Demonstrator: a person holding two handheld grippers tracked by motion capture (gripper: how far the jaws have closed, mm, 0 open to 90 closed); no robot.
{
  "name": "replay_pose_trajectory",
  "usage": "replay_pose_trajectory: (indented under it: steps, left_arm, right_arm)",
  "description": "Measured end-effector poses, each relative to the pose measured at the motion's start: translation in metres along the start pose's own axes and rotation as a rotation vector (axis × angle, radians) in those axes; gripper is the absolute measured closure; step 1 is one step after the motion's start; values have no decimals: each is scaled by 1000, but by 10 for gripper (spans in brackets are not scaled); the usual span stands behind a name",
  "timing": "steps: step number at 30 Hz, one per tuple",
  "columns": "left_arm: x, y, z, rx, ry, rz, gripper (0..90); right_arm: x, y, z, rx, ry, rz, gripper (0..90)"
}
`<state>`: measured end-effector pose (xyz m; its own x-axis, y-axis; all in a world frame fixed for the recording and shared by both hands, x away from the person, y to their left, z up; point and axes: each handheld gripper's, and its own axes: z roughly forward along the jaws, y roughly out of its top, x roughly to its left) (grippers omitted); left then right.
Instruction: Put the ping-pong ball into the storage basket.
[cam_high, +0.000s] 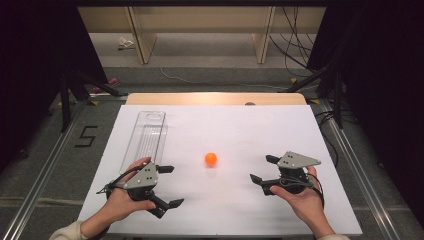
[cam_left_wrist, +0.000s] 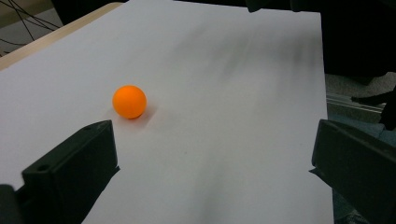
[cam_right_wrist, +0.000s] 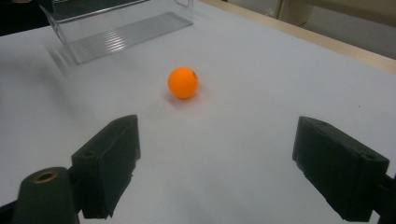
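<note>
A: Where is the ball?

B: An orange ball (cam_high: 211, 159) sits alone on the white table (cam_high: 225, 210), roughly at its middle; it lies between the two grippers, touching neither

A: And the grippers?

B: The left gripper (cam_high: 169, 186), held in a hand (cam_high: 122, 200) at the near left, has its jaws spread wide with nothing between them; the right gripper (cam_high: 264, 169), at the near right in the other hand (cam_high: 300, 197), is likewise spread and holding nothing; both point inward toward the ball

A: Anything else?

B: A clear plastic tray (cam_high: 146, 135) lies lengthwise at the far left, just beyond the left gripper
</note>
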<state>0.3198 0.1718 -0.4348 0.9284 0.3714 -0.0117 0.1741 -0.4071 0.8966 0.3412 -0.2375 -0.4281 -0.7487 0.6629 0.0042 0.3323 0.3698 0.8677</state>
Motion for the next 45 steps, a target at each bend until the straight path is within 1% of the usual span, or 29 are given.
replay_pose_trajectory:
  steps: [3, 15, 21, 22, 25, 29, 41, 45]
  left_arm:
    - [-1, 1, -1, 1, 3, 2, 0]
    - [-1, 0, 1, 9, 11, -1, 0]
    - [-1, 0, 2, 17, 4, 7, 0]
    - [-1, 0, 2, 17, 4, 7, 0]
    - [0, 0, 2, 16, 3, 4, 0]
    - [-1, 0, 2, 17, 2, 8, 0]
    - [-1, 0, 1, 20, 5, 10, 0]
    - [-1, 1, 2, 19, 3, 12, 0]
  right_arm:
    - [2, 2, 6, 6, 9, -7, 161]
    - [4, 5, 22, 26, 25, -18, 161]
    - [5, 6, 27, 29, 29, -18, 161]
    - [5, 8, 31, 32, 34, -24, 161]
    - [6, 9, 34, 34, 37, -26, 161]
    - [8, 13, 43, 37, 44, -34, 161]
    - [10, 20, 59, 47, 56, -46, 161]
    - [11, 21, 67, 55, 65, -51, 161]
